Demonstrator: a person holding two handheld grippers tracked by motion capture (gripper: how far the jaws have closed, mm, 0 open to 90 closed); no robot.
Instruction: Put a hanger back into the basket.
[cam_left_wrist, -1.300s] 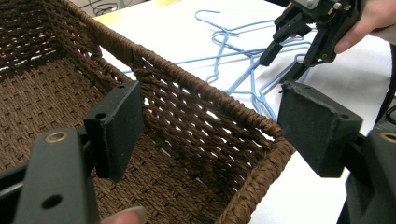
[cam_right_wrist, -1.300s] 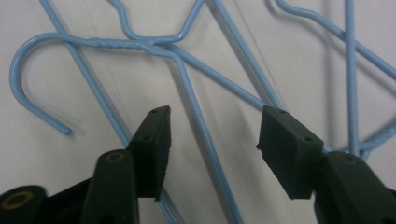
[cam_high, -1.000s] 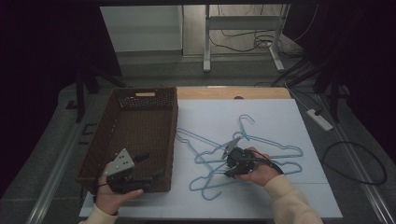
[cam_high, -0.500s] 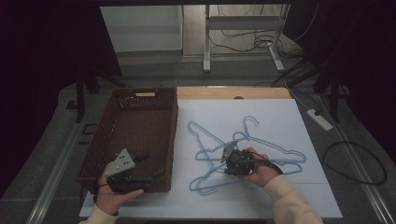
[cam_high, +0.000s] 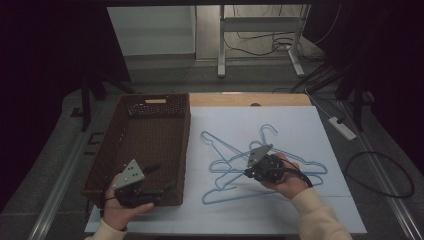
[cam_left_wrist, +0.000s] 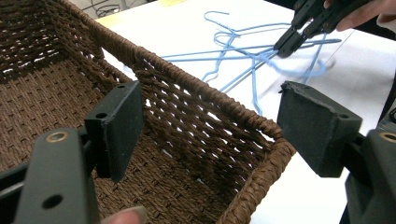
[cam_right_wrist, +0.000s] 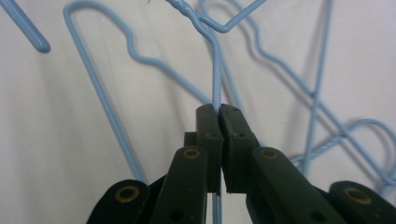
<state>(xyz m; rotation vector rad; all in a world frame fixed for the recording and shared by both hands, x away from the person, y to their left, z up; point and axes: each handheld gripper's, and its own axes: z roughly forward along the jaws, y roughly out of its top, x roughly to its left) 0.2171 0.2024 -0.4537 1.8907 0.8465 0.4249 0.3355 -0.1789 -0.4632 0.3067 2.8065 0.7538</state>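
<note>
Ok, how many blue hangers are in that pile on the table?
3, as far as hooks show: one hanger hooks toward the basket, one hooks at the far side, one loops right; the right gripper clamps a wire. The tangle may hide more.

Brown wicker basket (cam_high: 150, 135) – left side, white power strip (cam_high: 342, 128), floor cables (cam_high: 385, 172)

Beyond the gripper, a dim room: grey floor (cam_high: 210, 75), a white panel (cam_high: 150, 30) and metal table legs (cam_high: 221, 40) ahead, black cables (cam_high: 380, 175) and a power strip (cam_high: 342, 127) to its right.
</note>
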